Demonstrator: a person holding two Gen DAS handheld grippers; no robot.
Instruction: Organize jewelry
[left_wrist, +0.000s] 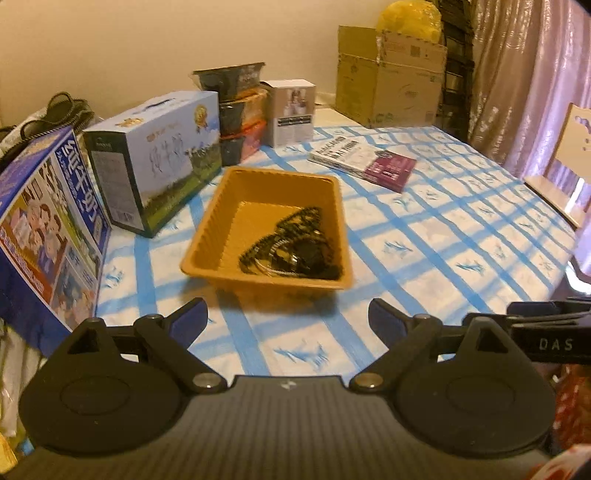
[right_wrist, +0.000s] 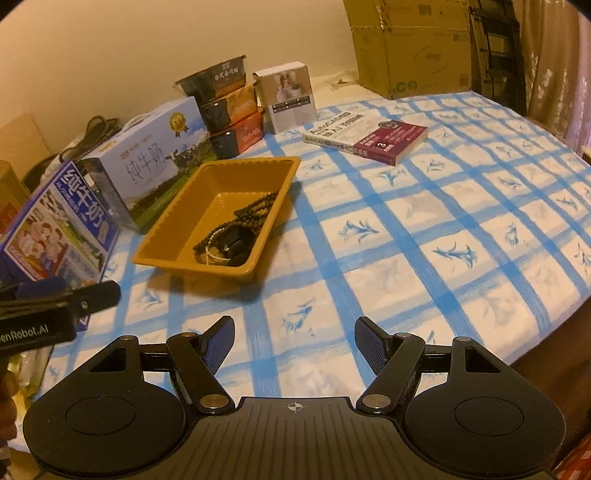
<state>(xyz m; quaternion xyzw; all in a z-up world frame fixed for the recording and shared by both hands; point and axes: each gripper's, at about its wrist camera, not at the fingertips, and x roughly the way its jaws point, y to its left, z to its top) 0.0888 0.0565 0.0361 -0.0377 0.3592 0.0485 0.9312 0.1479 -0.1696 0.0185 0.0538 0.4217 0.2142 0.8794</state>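
Several beaded strands (right_wrist: 255, 208) — ridged plastic tray (right_wrist: 166, 236)

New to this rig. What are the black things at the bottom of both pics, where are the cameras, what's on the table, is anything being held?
No robot arm here: a person holds a two-finger gripper in each hand, and each gripper carries a fisheye camera looking forward along its fingers. One picture is from the left gripper, the other from the right gripper; the black shapes at the bottom are each gripper's own body and fingers. Both stand open over the checked tablecloth with nothing between the fingers. On the table, a brown tray holds dark bead strings and other dark jewelry. Beside it are milk cartons, stacked food tubs, a small white box and a book.
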